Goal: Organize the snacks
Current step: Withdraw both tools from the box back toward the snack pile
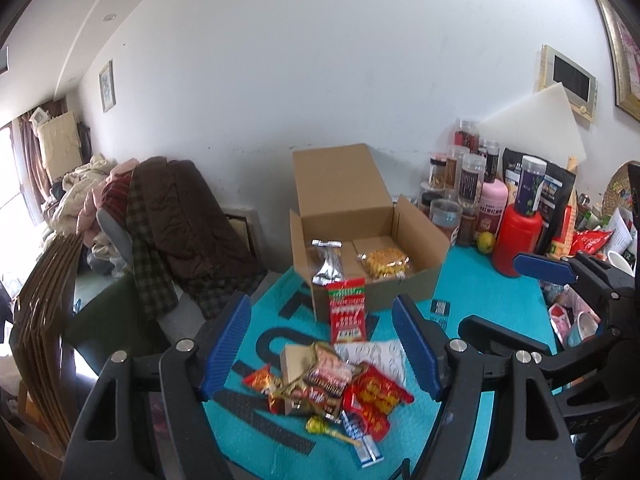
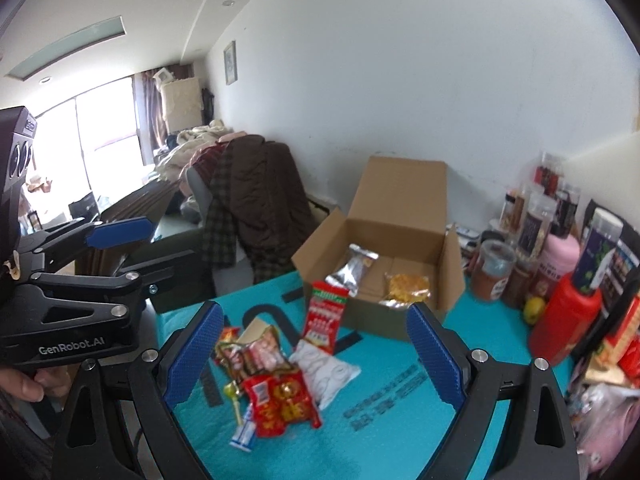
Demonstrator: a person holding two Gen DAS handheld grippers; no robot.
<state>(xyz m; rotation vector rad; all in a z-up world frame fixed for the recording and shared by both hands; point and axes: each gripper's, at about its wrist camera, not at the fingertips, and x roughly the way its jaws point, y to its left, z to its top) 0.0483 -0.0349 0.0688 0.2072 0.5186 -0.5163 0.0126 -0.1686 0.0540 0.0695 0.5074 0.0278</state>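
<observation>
A pile of snack packets (image 1: 328,388) lies on the turquoise mat (image 1: 492,300); it also shows in the right wrist view (image 2: 272,376). A red and green packet (image 1: 347,314) leans against the open cardboard box (image 1: 420,280), seen too in the right wrist view (image 2: 325,316). The box (image 2: 452,276) holds a silver packet (image 1: 328,264) and a yellow packet (image 1: 386,264). My left gripper (image 1: 320,352) is open above the pile, empty. My right gripper (image 2: 316,356) is open above the pile, empty.
Jars, bottles and bags (image 1: 500,200) crowd the table's right side, with a red bottle (image 2: 564,320). A chair draped with clothes (image 1: 168,224) stands left of the table. Flat cardboard (image 1: 44,320) leans at the far left.
</observation>
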